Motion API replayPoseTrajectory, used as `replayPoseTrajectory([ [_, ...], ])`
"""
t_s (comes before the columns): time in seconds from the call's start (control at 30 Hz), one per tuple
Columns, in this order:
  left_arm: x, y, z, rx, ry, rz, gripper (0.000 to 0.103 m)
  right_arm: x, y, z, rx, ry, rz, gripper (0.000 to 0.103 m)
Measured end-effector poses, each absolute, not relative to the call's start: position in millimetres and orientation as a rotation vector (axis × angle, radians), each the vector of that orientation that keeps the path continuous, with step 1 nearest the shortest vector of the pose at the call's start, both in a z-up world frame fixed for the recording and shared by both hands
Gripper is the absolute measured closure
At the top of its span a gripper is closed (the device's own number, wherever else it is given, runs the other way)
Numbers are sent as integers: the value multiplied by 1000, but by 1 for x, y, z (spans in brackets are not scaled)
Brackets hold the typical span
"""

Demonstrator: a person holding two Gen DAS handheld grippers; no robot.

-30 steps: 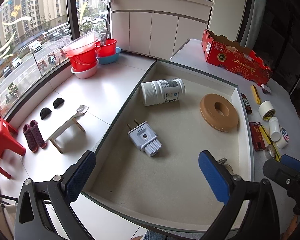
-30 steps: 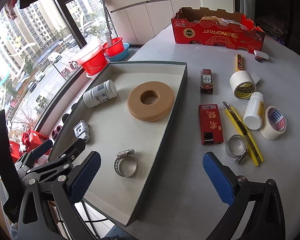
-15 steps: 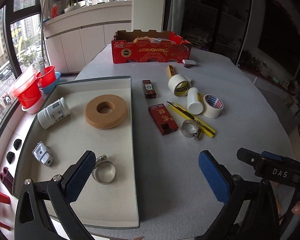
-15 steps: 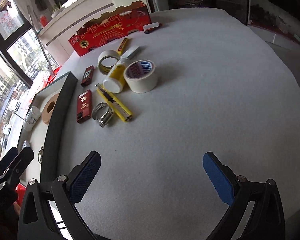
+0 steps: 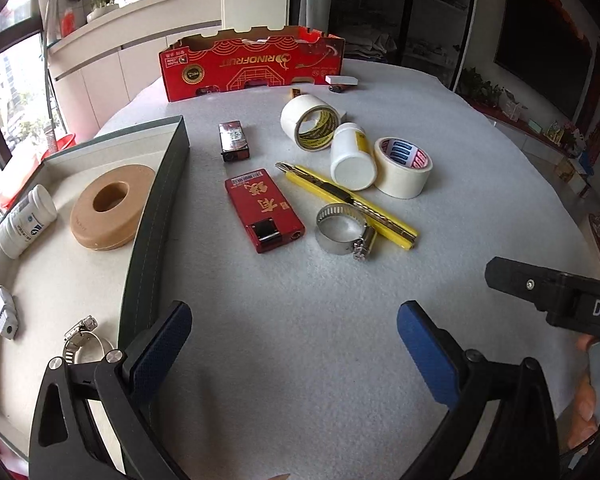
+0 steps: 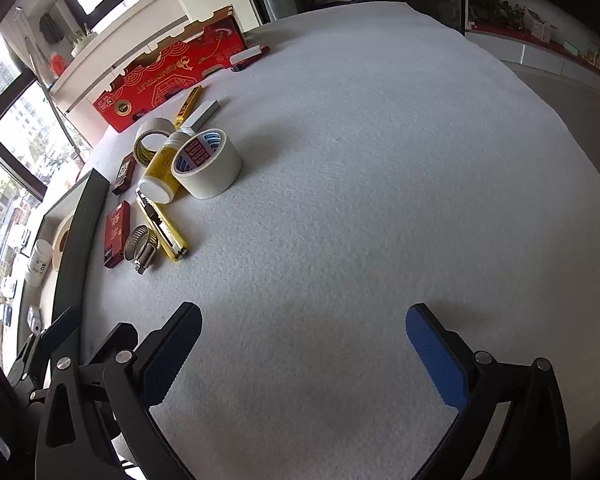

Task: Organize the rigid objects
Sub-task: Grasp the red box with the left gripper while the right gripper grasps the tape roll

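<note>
I have swung both grippers off the tray [image 5: 168,184] toward the table clutter; left gripper [image 5: 292,344] and right gripper [image 6: 304,344] gape empty. Next: reach the near clamp [image 5: 342,230], beside the red box [image 5: 264,210].

"RINOFRUT" on red carton [image 5: 252,65]

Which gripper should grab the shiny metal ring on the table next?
Probably the left gripper. It is open and points at the metal ring, with the tray right beside it. The right gripper, also open, faces bare table, with the ring off to its left.
</note>
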State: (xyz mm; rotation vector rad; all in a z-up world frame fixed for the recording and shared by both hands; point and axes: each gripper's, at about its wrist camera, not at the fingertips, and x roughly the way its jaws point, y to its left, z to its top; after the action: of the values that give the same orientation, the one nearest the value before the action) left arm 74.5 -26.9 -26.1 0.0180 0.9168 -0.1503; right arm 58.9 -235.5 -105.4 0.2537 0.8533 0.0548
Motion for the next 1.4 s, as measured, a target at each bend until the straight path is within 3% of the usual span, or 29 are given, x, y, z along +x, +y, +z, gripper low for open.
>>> replayPoseTrajectory([
  [0.6,144,2,-18,-221,977,-39,0,161,-181,-90,-39,788,183,1],
  [0.63,144,0,-19,-210,978,-37,0,163,-178,-91,-61,781,189,4],
  [0.73,149,-7,-22,-179,989,-18,0,164,-174,-91,-104,742,210,32],
  [0.77,151,-9,-23,-170,994,-16,0,163,-175,-90,-105,732,222,49],
  [1.4,165,-16,-38,-66,1040,200,0,124,-222,-92,40,777,205,49],
])
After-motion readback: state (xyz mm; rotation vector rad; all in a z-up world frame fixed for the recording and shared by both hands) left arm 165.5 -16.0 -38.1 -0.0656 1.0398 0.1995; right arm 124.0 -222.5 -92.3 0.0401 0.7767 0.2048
